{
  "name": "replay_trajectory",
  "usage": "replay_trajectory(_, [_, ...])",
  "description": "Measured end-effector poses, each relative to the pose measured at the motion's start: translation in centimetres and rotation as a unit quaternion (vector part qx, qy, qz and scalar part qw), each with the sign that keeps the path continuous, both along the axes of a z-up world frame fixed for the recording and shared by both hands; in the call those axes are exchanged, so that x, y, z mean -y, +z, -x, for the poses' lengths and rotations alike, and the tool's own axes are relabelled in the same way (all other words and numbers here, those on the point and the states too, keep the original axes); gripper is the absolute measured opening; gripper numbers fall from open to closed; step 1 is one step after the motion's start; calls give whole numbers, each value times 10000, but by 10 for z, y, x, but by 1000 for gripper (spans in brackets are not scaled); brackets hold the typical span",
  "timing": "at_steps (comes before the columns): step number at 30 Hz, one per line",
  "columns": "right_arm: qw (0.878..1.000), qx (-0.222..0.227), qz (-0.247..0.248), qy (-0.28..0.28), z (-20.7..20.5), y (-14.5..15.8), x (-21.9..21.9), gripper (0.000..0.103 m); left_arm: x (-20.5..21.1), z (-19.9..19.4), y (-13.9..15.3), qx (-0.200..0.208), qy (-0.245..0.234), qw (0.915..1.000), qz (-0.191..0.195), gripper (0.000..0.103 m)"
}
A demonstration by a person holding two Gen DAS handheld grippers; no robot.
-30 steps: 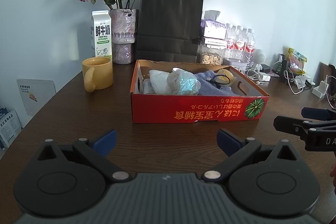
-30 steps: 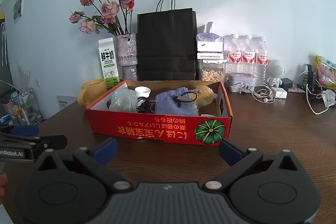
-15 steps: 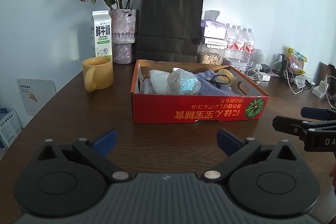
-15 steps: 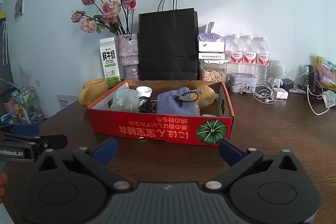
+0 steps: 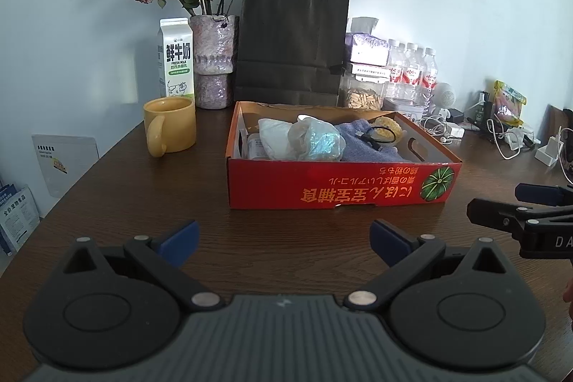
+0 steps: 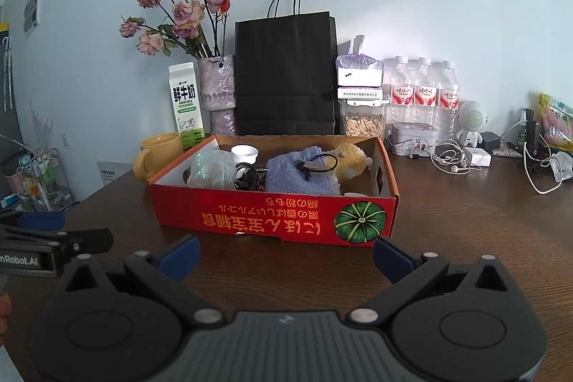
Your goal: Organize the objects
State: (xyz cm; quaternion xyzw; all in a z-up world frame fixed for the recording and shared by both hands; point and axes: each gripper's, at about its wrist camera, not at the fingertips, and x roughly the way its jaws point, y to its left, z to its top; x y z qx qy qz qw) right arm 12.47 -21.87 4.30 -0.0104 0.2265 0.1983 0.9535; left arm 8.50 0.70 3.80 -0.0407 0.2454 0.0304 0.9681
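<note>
A red cardboard box (image 5: 340,190) (image 6: 272,221) stands on the dark wooden table. It holds a crinkled plastic bag (image 5: 315,142) (image 6: 211,169), a blue cloth (image 5: 358,140) (image 6: 297,176) with a black cable on it, a yellow plush toy (image 6: 349,158), a white bag (image 5: 272,136) and a white cap (image 6: 244,151). My left gripper (image 5: 284,240) is open and empty, in front of the box. My right gripper (image 6: 284,251) is open and empty, in front of the box. Each gripper shows at the edge of the other's view.
A yellow mug (image 5: 170,124), milk carton (image 5: 176,58), vase of dried roses (image 5: 214,59) and black paper bag (image 5: 292,45) stand behind and left of the box. Water bottles (image 6: 424,95), a seed jar (image 6: 363,124), a tin (image 6: 413,136), earphones and chargers (image 6: 453,160) crowd the back right.
The right wrist view has shifted slightly, with the box sliding a little to the right in it. The left gripper has held still. Both grippers stay open.
</note>
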Motion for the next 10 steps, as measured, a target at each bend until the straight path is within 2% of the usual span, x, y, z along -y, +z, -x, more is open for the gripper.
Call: replay_trajectory(10, [10000, -24, 0, 1, -1, -2, -1, 103, 1, 0, -2, 15, -42, 10000, 29, 103])
